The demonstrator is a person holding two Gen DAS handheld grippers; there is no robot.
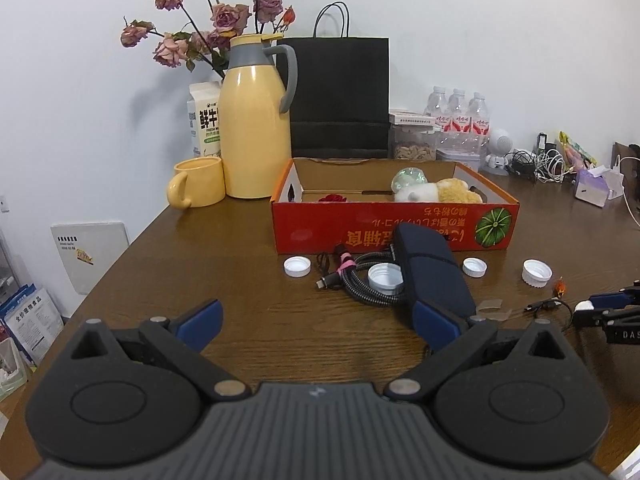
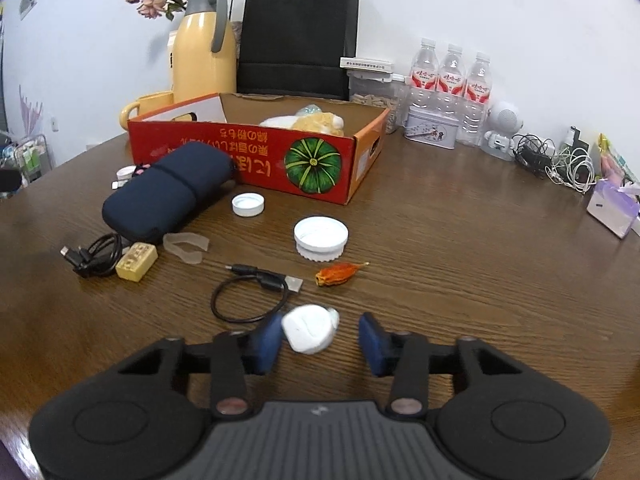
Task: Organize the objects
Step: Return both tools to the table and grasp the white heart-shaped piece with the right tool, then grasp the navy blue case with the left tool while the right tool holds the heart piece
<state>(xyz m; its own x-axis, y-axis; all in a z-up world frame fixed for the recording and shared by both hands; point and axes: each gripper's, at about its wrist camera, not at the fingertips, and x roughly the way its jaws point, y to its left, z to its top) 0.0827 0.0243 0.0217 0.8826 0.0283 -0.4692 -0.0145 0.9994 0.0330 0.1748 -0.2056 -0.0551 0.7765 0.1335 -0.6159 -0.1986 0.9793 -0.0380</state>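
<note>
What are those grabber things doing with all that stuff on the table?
A person is tidying the wooden table with two hand-held grabbers. The right gripper has a small white lump between its fingers, touching one side but not yet squeezed. The left gripper is wide open and holds nothing, beside a dark blue pouch. The red box already holds a plush toy. Bottle caps and cables are outside it.

White rounded charger (blurred) on the wooden table, between blue pads
</note>
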